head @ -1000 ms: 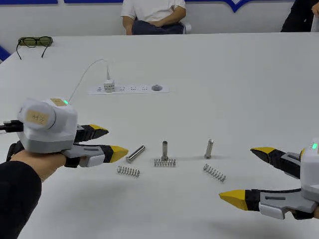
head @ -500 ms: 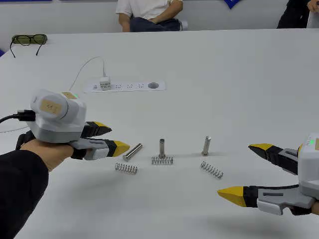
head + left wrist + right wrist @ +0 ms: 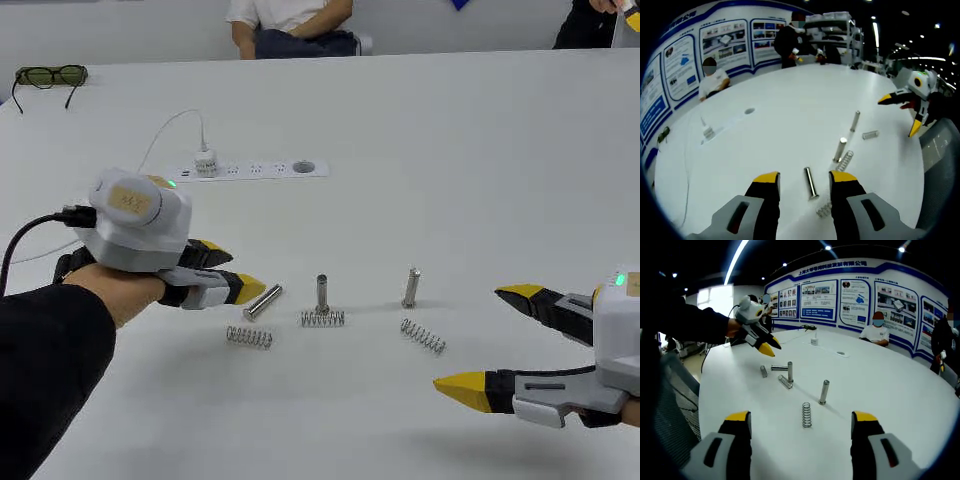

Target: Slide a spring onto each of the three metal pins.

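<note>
Three metal pins are on the white table: one lies flat (image 3: 263, 301), while the middle pin (image 3: 322, 293) and the right pin (image 3: 411, 287) stand upright. A spring lies in front of each: left (image 3: 249, 337), middle (image 3: 323, 319), right (image 3: 423, 336). My left gripper (image 3: 243, 272) is open, its tips just left of the lying pin. In the left gripper view that pin (image 3: 811, 183) sits in line between the jaws of the left gripper (image 3: 804, 176). My right gripper (image 3: 468, 337) is wide open and empty at the near right, facing the right spring (image 3: 806, 414) and right pin (image 3: 824, 391).
A white power strip (image 3: 255, 170) with a plugged charger and cable lies beyond the pins. Dark glasses (image 3: 48, 75) rest at the far left. A seated person (image 3: 290, 25) is at the table's far edge.
My left gripper has moved right and forward, closing on the lying pin. The right gripper has barely moved. The head camera has tipped, shifting the whole scene.
</note>
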`<state>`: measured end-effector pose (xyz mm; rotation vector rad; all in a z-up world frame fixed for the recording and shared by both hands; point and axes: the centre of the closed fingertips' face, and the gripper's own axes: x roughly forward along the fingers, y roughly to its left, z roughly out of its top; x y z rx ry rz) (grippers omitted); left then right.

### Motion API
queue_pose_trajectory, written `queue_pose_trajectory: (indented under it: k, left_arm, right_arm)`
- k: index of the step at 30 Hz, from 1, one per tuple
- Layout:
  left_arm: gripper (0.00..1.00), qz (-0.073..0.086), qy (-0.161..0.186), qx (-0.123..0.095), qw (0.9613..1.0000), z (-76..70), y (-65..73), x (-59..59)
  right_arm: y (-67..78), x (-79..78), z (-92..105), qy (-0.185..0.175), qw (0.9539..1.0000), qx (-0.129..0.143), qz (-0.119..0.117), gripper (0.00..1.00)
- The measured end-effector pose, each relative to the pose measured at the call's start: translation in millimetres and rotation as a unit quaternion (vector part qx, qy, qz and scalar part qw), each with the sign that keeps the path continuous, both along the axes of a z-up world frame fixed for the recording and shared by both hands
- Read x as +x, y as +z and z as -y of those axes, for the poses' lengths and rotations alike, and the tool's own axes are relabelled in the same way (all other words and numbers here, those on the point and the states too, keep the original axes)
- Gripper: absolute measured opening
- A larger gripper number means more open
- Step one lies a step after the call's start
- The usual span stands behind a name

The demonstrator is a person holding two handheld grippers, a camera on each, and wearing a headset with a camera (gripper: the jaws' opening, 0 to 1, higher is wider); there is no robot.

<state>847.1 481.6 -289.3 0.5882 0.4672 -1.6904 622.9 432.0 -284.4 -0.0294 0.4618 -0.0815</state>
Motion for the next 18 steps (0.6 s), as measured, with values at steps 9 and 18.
queue_pose_trajectory:
  k: [9, 18]
  left_arm:
    - [0.38, 0.014, -0.005, 0.025, 0.9996, 8.3, -10.8, -2.6]
    - [0.35, 0.027, -0.011, 0.051, 0.9983, 13.0, -21.1, -5.0]
  right_arm:
    - [0.2, -1.0, 1.3, -0.002, 1.0, 0.001, 0.002, 0.83]
    - [-1.6, -1.9, 1.6, -0.002, 1.0, 0.003, 0.001, 0.83]
